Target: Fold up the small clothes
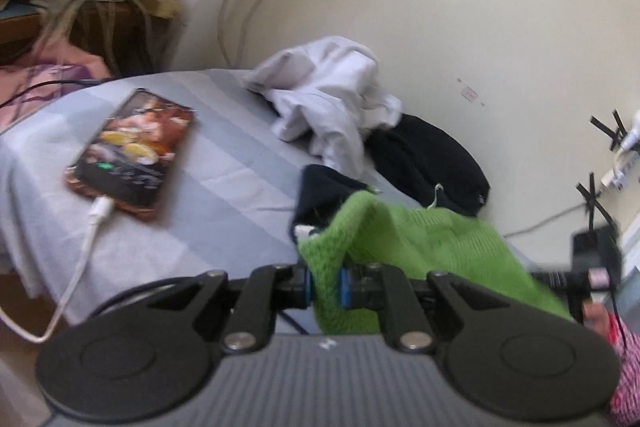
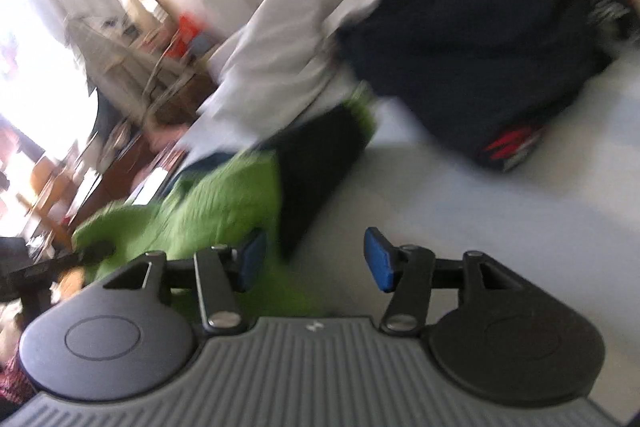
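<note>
I'm watching my left gripper (image 1: 325, 287) clenching a bunched edge of the bright green knitted garment (image 1: 420, 243), the blue pads squeezing the fabric right between them. The rest of it is draping away to the right across the near edge of the bed. My right gripper (image 2: 316, 259) is standing released, jaws apart with nothing pinched; in its blurred view the same green knit is lying beside and under the left finger, bare sheet showing between the pads.

Counting clothes: I'm seeing one green piece, one crumpled white cloth garment (image 1: 332, 95) heaped toward the far edge, one black fabric garment with red print (image 2: 480, 43) just beside it against the wall, and one small dark navy piece (image 1: 320, 195) touching the green knit.

One smartphone in a patterned case (image 1: 132, 151) is lying near the left edge, a white charging cable (image 1: 80, 259) plugged in. Everything is resting on a pale grey striped bedsheet (image 1: 224, 187), with a cream wall (image 1: 460, 7) behind.
</note>
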